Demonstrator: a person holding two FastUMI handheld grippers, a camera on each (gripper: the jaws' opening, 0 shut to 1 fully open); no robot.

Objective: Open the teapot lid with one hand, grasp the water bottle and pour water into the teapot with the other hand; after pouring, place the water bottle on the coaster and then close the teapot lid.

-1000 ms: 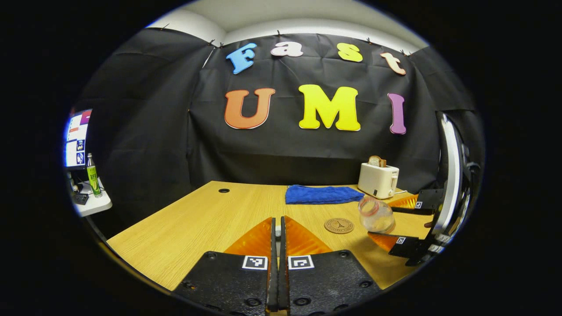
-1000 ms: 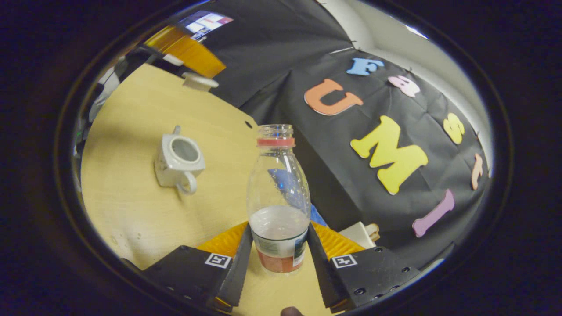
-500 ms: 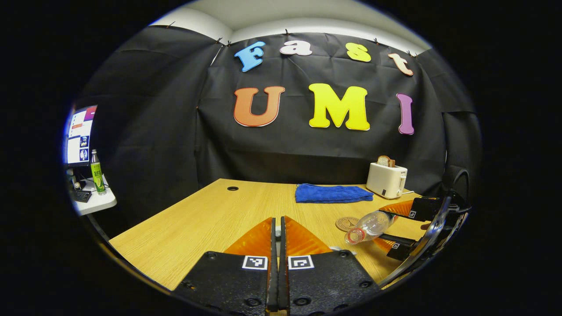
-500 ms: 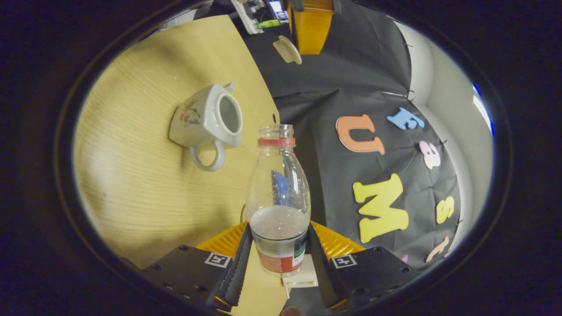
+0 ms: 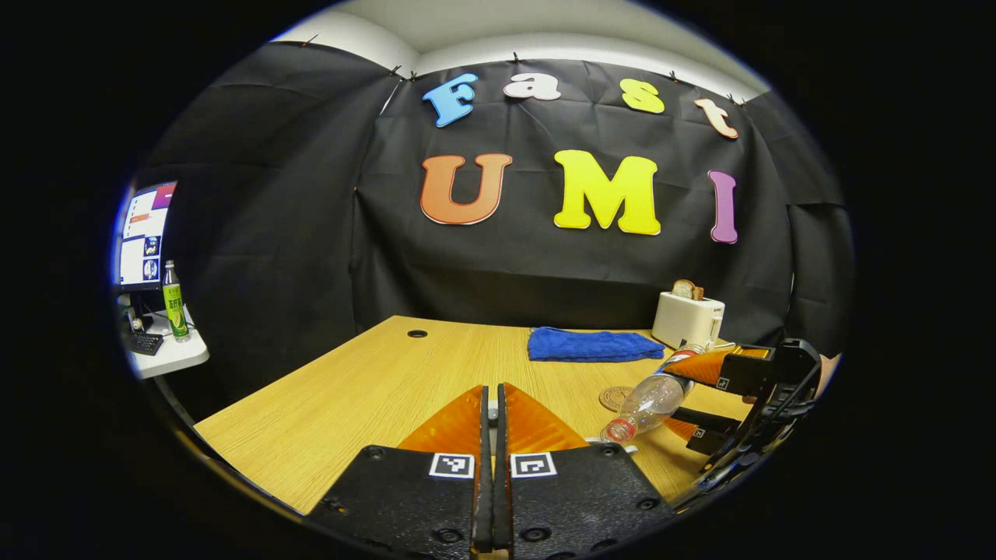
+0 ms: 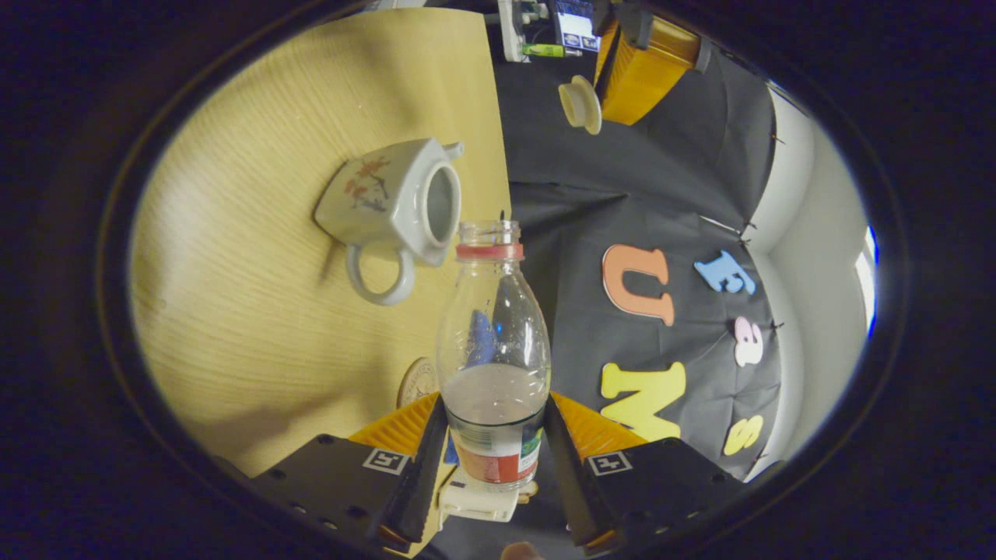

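Note:
My right gripper (image 6: 492,404) is shut on the lower body of an uncapped clear water bottle (image 6: 492,334) with a red neck ring. The bottle is tipped, its mouth close beside the open top of the white teapot (image 6: 393,202) on the wooden table. I see no stream of water. In the left gripper view the bottle (image 5: 650,400) slants mouth-down, held by the right gripper (image 5: 700,397). My left gripper (image 5: 490,408) is shut; the right gripper view shows it (image 6: 603,85) holding the teapot lid (image 6: 580,103) up above the pot. The round coaster (image 5: 616,397) lies beyond the bottle.
A folded blue towel (image 5: 595,344) and a white toaster (image 5: 686,320) with bread sit at the table's far side. Off the left edge is a side table with a monitor and a green bottle (image 5: 173,299). A cable hole (image 5: 417,334) marks the far left of the tabletop.
The right gripper has rolled further and tipped the bottle lower, bringing its mouth up to the teapot's opening. The left gripper has stayed shut and almost still with the lid.

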